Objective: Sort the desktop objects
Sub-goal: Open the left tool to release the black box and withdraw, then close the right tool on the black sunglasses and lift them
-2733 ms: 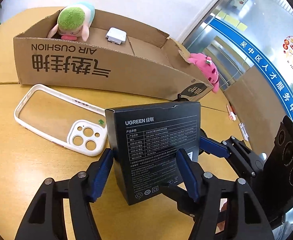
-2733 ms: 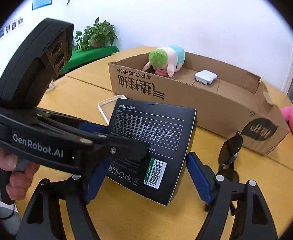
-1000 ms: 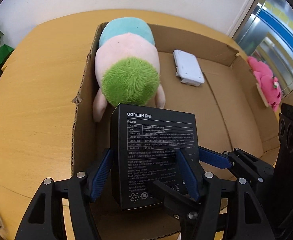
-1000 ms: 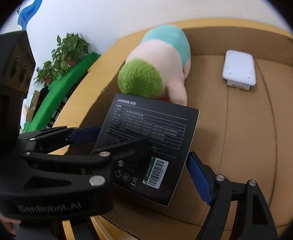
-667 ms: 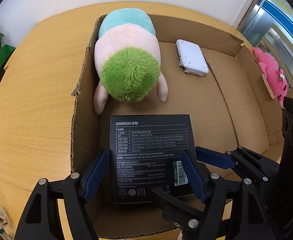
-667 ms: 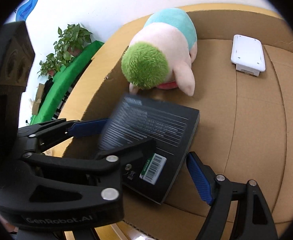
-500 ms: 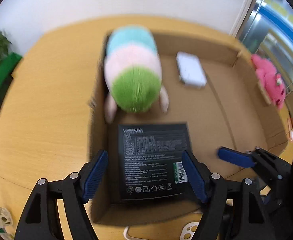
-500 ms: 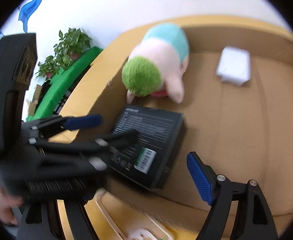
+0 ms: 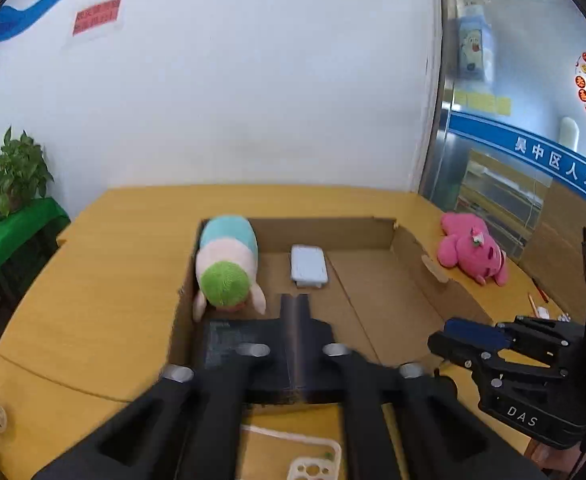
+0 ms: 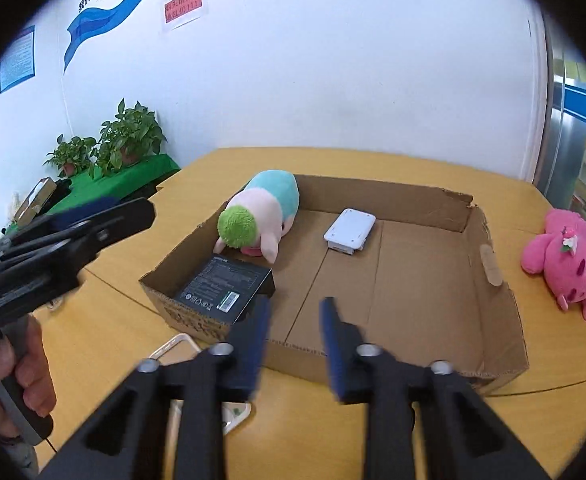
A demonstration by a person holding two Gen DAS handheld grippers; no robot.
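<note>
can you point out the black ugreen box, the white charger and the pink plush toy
black UGREEN box (image 10: 223, 282): right wrist view, on its printed top face.
white charger (image 10: 350, 231): right wrist view, middle of its flat top.
pink plush toy (image 10: 564, 259): right wrist view, on its body, outside the cardboard box.

At my 12 o'clock, a white wall (image 10: 333, 80) bears a red notice (image 10: 183, 5). Potted plants (image 10: 131, 136) at 10 o'clock; glass partition (image 9: 533, 168) at 2 o'clock.
</note>
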